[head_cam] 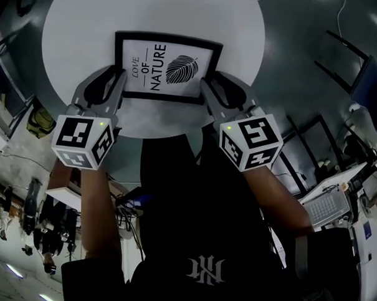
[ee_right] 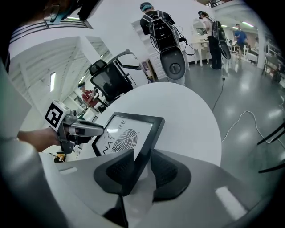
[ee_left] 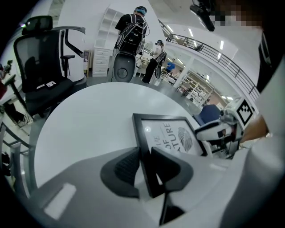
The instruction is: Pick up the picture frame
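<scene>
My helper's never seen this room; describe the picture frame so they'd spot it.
Find the round white table. At its near edge, a black picture frame is between the left gripper and right gripper; only it shows a leaf and the word NATURE.

1 frame on 1 table, 2 grippers at its sides.
In the head view the picture frame (head_cam: 166, 66) lies on the round table (head_cam: 75, 23) at upper centre. The left gripper (head_cam: 120, 80) straddles its lower left edge, and the right gripper (head_cam: 207, 88) straddles its lower right edge.
</scene>
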The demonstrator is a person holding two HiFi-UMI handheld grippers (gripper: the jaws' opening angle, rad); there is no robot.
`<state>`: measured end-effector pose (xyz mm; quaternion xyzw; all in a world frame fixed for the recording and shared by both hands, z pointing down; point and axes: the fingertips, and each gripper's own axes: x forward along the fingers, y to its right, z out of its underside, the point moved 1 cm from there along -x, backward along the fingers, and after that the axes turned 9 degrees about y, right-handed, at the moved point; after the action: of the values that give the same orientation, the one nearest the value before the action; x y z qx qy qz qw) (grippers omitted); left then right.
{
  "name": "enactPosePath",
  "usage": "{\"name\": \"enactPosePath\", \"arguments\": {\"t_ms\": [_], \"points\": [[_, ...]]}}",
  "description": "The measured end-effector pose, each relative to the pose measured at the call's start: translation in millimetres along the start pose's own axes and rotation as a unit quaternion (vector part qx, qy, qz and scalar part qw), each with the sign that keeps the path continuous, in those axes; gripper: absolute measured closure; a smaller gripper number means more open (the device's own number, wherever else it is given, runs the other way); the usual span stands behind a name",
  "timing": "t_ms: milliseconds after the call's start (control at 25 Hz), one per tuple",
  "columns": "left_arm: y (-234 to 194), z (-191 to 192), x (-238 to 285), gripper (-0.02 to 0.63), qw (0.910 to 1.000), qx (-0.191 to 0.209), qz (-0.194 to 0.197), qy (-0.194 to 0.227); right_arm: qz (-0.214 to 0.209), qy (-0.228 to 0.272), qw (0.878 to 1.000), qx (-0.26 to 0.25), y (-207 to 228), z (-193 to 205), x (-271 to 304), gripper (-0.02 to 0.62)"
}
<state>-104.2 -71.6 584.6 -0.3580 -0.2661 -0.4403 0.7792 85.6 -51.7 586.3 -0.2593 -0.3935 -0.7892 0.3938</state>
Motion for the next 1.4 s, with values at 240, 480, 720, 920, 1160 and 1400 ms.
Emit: {"name": "enactPosePath", "arguments": {"t_ms": [240, 480, 720, 920, 1160, 1400], "points": [[-2.3, 3.1, 0.0, 0.526, 0.9998, -0.018, -0.002, 0.004, 0.004, 0.008, 1.0, 0.015, 0.6, 0.7, 1.4, 0.494], [-0.4, 0.1, -5.4, 0.528, 0.9995, -0.025, -0.008, 0.016, 0.0, 0.025, 1.0, 0.005, 1.6, -6.8, 0.3, 0.502], [21.1, -45.3, -42.9, 0.528, 0.998, -0.007, -0.022, 0.058, -0.011, 0.066, 0.998, -0.02, -11.5, -49.7, -38.0, 0.506], [50.1, -105.6, -94.2, 0.528, 0.9921, 0.015, -0.043, 0.117, -0.021, 0.118, 0.991, -0.055, -28.3, -108.2, -87.8, 0.512], [39.9, -72.5, -82.7, 0.528, 0.9774, 0.015, -0.061, 0.202, -0.028, 0.18, 0.975, -0.129, -24.3, -104.6, -66.8, 0.518], [43.6, -15.8, -84.9, 0.529, 0.9544, 0.033, -0.071, 0.288, -0.031, 0.249, 0.948, -0.194, -31.2, -60.7, -61.3, 0.52]]}}
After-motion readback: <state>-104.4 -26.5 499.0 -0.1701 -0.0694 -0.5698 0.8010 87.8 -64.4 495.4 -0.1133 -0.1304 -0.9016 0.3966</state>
